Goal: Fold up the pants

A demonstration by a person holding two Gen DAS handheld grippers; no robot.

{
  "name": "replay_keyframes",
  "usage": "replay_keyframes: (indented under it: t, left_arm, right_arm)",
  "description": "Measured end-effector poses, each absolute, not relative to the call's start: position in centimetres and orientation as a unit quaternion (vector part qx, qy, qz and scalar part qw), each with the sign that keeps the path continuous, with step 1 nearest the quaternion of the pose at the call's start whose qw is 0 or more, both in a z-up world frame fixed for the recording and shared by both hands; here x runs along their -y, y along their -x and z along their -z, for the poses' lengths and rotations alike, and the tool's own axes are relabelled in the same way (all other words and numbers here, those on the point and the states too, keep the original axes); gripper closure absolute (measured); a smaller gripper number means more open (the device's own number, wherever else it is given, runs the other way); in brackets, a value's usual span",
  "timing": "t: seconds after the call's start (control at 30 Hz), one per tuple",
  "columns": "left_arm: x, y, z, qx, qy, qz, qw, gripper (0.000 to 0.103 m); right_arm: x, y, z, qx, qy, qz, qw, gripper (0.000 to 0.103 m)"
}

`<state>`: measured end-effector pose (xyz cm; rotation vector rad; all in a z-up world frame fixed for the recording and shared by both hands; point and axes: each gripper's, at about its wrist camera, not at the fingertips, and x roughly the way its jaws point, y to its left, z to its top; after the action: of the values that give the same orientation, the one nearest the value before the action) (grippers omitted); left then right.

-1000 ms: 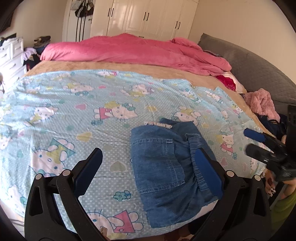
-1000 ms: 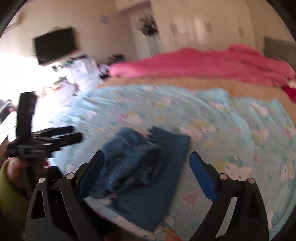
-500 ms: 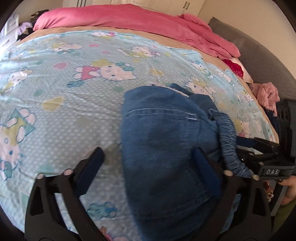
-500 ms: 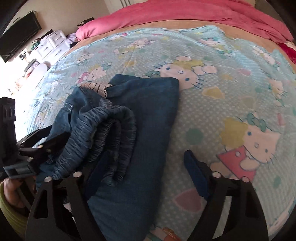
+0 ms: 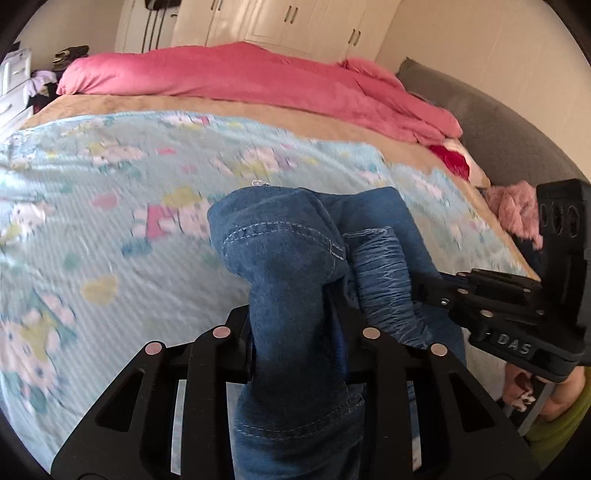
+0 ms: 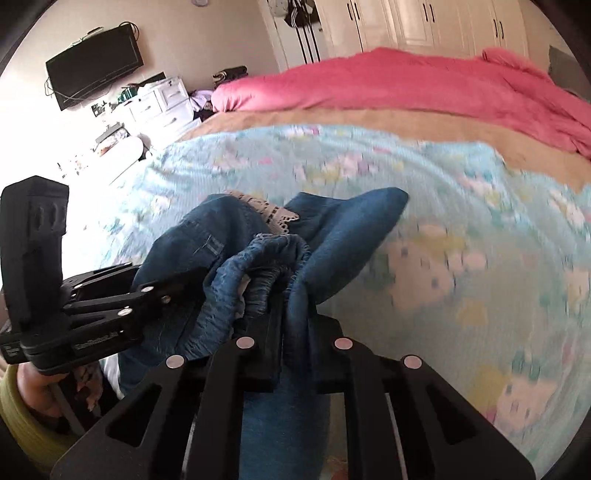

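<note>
Denim fills the middle of both views: the blue pants (image 5: 284,266) are bunched and raised off the light blue cartoon-print sheet (image 5: 110,229) at the near edge of the bed, with their far folds reaching over the sheet. The left gripper (image 5: 295,332) has its fingers pressed together on a thick fold of the pants, the stitched seam curving just above the pinch. The right gripper (image 6: 291,317) is likewise clamped on the denim, next to the gathered elastic waistband (image 6: 266,266); a strip of pale lace trim (image 6: 273,214) shows just beyond that waistband. In the left wrist view the right gripper (image 5: 439,284) comes in from the right side and meets the ribbed waistband (image 5: 384,280), so the two grippers hold the cloth close beside each other. In the right wrist view the left gripper (image 6: 192,280) enters from the left side, its tips buried in the fabric. A pink duvet (image 5: 240,77) lies piled across the far side of the bed, over a tan blanket (image 5: 258,110). White wardrobe doors (image 6: 424,26) stand behind, and a dark television (image 6: 94,62) hangs on the wall.
</note>
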<state>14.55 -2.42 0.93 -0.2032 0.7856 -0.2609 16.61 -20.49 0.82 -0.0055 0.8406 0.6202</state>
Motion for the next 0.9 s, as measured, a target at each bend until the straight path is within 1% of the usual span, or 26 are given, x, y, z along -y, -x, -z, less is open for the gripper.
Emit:
replay_keyframes:
  t: [0.13,0.23,0.27,0.3,0.37,0.4,0.47,0.53,0.57,0.6,0.63,0.8,0.9]
  left_arm:
    - [1.8,-16.7,-1.1,-0.372,0.084,0.103,0.919,0.08]
    - [1.4,-18.4,0.3,-0.389,0.084,0.088,0.913,0.08]
    - [1.3,-18.9,1.0,-0.398,0.083,0.083,0.91,0.078]
    - [1.3,-19.1,1.5,-0.404,0.079,0.076,0.908,0.076]
    - [1.2,-18.9,2.1,-0.406,0.076,0.067,0.908,0.066]
    - [1.1,-18.8,2.4,-0.409,0.075,0.064,0.907,0.065]
    - [0.9,-18.6,2.8,-0.41,0.075,0.06,0.907,0.058]
    - [0.5,-18.4,3.1,-0.413,0.077,0.056,0.906,0.052]
    - [0.3,-18.4,3.2,-0.415,0.077,0.053,0.905,0.048]
    - [0.1,-18.4,3.3,-0.416,0.079,0.052,0.905,0.046]
    - [0.1,-18.3,3.3,-0.417,0.079,0.051,0.904,0.044]
    - [-0.2,-17.1,2.5,-0.411,0.078,0.048,0.907,0.04]
    - [-0.4,-16.2,1.8,-0.406,0.078,0.046,0.909,0.035]
  right_arm:
    - [19.5,-19.6,-0.6,-0.398,0.001,-0.284,0.872,0.093]
    - [18.6,-21.0,0.7,-0.413,0.022,-0.262,0.872,0.093]
    - [18.6,-21.1,1.2,-0.421,0.027,-0.255,0.87,0.091]
    - [18.6,-21.3,1.9,-0.433,0.033,-0.243,0.868,0.089]
    - [18.9,-21.5,2.8,-0.449,0.044,-0.217,0.866,0.083]
    - [19.0,-21.5,3.1,-0.453,0.046,-0.211,0.865,0.08]
    - [19.5,-21.5,3.5,-0.456,0.051,-0.196,0.867,0.062]
    - [20.0,-21.6,3.8,-0.459,0.051,-0.178,0.869,0.054]
    - [20.2,-21.6,3.8,-0.46,0.046,-0.177,0.869,0.054]
    - [20.3,-21.7,3.9,-0.462,0.042,-0.176,0.868,0.053]
    - [20.4,-21.7,3.9,-0.463,0.042,-0.17,0.869,0.049]
    - [21.2,-20.8,3.0,-0.449,0.032,-0.16,0.878,0.047]
    - [22.2,-19.7,1.9,-0.436,0.014,-0.158,0.886,0.039]
